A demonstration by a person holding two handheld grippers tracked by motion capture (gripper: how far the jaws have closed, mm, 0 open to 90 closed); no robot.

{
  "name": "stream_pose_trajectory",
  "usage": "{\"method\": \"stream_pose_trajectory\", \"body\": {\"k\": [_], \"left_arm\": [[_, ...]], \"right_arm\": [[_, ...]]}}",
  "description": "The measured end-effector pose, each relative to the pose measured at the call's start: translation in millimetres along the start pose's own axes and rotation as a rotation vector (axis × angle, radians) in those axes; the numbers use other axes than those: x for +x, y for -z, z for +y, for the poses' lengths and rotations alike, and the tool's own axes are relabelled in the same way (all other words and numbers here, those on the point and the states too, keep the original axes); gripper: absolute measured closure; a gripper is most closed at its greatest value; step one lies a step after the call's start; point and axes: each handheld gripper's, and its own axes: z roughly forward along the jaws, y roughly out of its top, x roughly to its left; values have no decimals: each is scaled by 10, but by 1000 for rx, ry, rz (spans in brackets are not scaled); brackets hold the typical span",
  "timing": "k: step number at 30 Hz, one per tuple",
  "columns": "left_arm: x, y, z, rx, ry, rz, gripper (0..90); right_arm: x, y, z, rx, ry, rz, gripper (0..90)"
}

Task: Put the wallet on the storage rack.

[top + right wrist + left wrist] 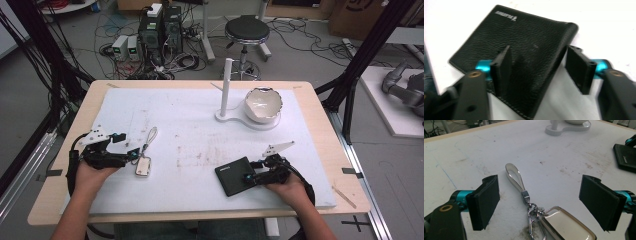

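The black wallet [524, 47] is pebbled leather with pale stitching along its edges and a small silver logo near one corner (its lettering is too blurred to read). It lies flat and closed at the near right of the white counter [200, 120], turned askew, its logo corner toward the person. The right tongs [544, 67] straddle its folded edge, jaws part-closed, one above the leather, one beside it, not yet pressing. The left tongs [544, 202] stand spread over a key fob [566, 225].
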Motion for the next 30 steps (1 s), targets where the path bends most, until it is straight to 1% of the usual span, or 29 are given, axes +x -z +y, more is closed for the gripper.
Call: {"method": "stream_pose_trajectory", "body": {"k": [1, 2, 3, 4, 5, 7, 8, 9, 10, 11, 12, 15, 16, 19, 20, 23, 24, 25, 29, 30], "left_arm": [[-3, -2, 0, -2, 2, 1, 169], [-2, -3, 1, 1, -1, -2, 169], [-2, -4, 0, 2, -3, -1, 169], [-3, -6, -1, 2, -2, -2, 169], [-4, -8, -2, 2, -2, -3, 169], [-5, -8, 0, 2, -2, 0, 169], [-7, -9, 0, 2, -2, -1, 169], [-7, -9, 0, 2, -2, -1, 169], [-7, -9, 1, 3, -3, -1, 169], [-7, -10, 1, 3, -3, -1, 169], [-6, -10, 1, 4, -4, 2, 169], [-4, -9, 1, 3, -3, 1, 169], [-5, -9, 1, 1, -1, 0, 169], [-5, -6, 4, -2, 0, 1, 169], [-1, -2, 5, -3, -2, 2, 169], [0, 3, 7, -5, -2, 2, 169], [0, 4, 7, -5, -1, 3, 169], [1, 7, 8, -6, -2, 5, 169], [0, 13, 12, -13, 0, 7, 169], [2, 14, 13, -12, -1, 8, 169]], "right_arm": [[-6, 1, -1, 1, -2, 3, 423], [-22, 6, -6, -4, -11, 16, 468], [-22, 6, -6, -4, -11, 16, 468], [-32, 12, -10, -2, -16, 25, 490], [-67, 26, -22, -9, -42, 45, 574], [-101, 41, -33, -15, -72, 63, 646], [-116, 48, -39, -21, -80, 69, 682], [-116, 48, -39, -21, -80, 69, 682], [-134, 57, -56, -39, -96, 82, 741], [-141, 61, -60, -45, -106, 87, 760], [-141, 61, -60, -45, -106, 87, 760], [-132, 75, -49, -55, -119, 90, 806], [-118, 79, -40, -61, -104, 84, 813], [-86, 102, -11, -74, -79, 80, 832], [-62, 132, 14, -95, -63, 76, 839], [-21, 171, 52, -116, -30, 68, 842], [-21, 171, 52, -116, -30, 68, 842], [-8, 190, 69, -128, -19, 63, 843], [36, 287, 127, -175, 17, 23, 847], [41, 328, 148, -196, 38, 1, 848]]}}
